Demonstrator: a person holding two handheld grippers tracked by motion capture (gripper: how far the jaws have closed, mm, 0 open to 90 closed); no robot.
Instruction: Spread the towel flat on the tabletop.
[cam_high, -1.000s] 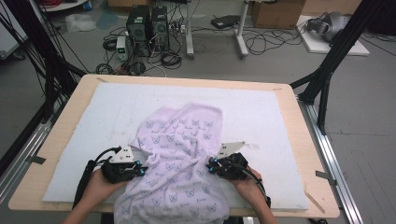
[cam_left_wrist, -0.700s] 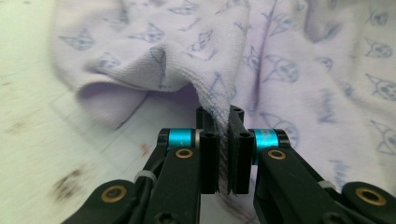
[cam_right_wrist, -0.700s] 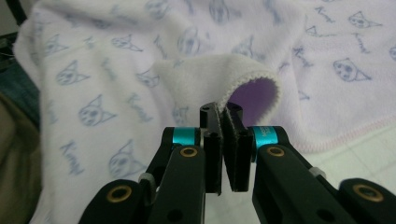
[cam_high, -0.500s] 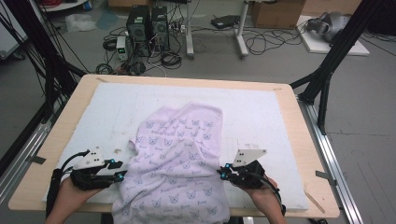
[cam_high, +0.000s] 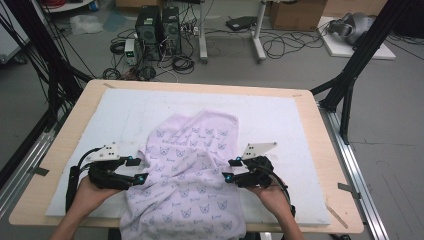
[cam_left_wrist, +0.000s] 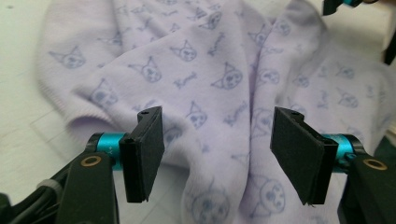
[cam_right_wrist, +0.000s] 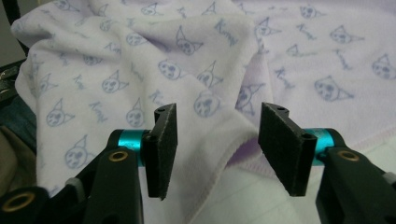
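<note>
Both grippers (cam_high: 136, 170) (cam_high: 230, 169), jaws just opened and empty, flank cloth (cam_high: 187, 170) at 9 and 3; probably regrasp next.

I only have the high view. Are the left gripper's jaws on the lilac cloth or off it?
Observer: Off. In the left gripper view the left gripper has just been opening, pads apart, the lilac cloth lying beyond them, unpinched.
Operator: And the right gripper?
Observer: Same: the right gripper has just been opening, pads clear of the cloth's folded edge.
Operator: What's the print?
Observer: Blue cat faces with small script words.
</note>
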